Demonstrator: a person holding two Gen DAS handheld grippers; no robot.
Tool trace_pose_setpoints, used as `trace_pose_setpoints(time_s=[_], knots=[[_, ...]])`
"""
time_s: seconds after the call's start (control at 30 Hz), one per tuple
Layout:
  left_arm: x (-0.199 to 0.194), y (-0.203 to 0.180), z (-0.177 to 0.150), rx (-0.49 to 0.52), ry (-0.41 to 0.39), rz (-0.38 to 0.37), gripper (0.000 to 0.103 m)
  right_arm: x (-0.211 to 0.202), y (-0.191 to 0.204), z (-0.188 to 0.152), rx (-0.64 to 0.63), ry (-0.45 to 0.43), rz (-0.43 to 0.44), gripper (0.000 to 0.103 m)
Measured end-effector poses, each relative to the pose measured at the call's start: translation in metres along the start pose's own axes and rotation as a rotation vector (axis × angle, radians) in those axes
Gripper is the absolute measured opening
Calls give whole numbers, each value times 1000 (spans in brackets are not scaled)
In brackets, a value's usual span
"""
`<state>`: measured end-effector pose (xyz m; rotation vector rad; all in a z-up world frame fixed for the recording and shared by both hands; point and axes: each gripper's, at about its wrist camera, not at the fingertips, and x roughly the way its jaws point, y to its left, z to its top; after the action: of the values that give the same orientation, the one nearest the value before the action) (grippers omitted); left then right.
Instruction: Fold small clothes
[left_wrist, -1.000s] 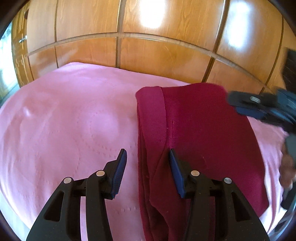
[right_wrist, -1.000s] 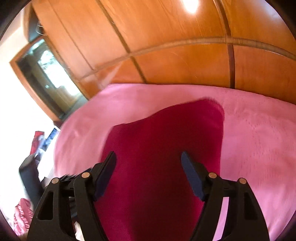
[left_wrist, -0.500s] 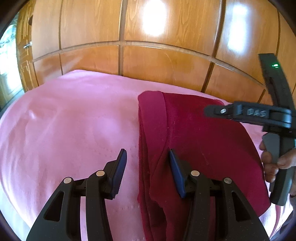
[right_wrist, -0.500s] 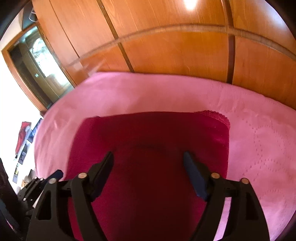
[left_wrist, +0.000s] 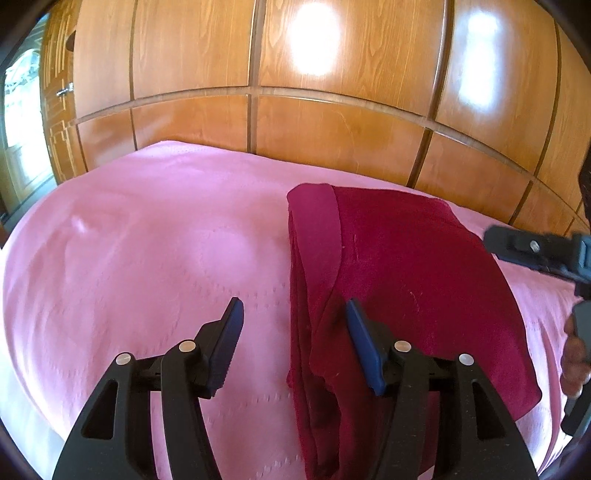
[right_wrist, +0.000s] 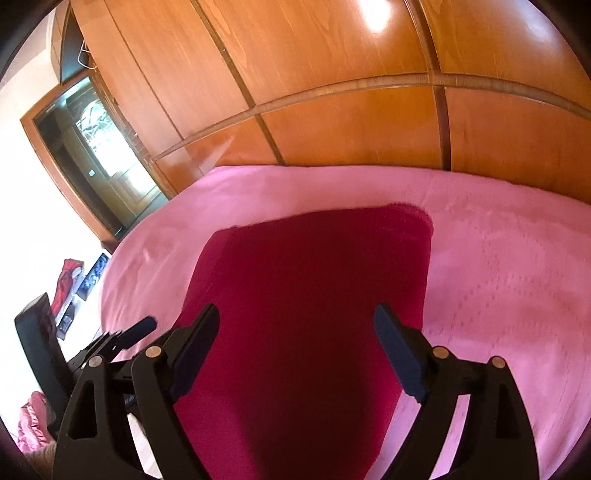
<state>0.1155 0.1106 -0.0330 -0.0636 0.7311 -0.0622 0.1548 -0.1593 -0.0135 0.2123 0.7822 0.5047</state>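
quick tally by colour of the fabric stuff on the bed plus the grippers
dark red garment: 1
pink bedspread: 1
black grippers: 2, left gripper and right gripper, both open
total: 4

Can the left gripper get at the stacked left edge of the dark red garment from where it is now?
Probably yes. The left gripper is open, and the dark red garment has its layered edge lying between the fingers on the pink bedspread, with nothing in the way.
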Motion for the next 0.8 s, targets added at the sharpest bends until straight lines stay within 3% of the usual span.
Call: trace_pose_setpoints(time_s=[0.27,0.5,0.67,0.8], knots=[[8,4,-4,-15,18,-19,57,21,-6,-15,17,37,-18,89],[14,11,-8,-51,32,-62,58,16,-12,-13,25,37,6,90],[16,19,-11,-74,47,-105,58,-1,-28,-12,106,4,51,94],[21,28,-12,-121,63,-172,58,0,-51,-20,197,27,102,94]])
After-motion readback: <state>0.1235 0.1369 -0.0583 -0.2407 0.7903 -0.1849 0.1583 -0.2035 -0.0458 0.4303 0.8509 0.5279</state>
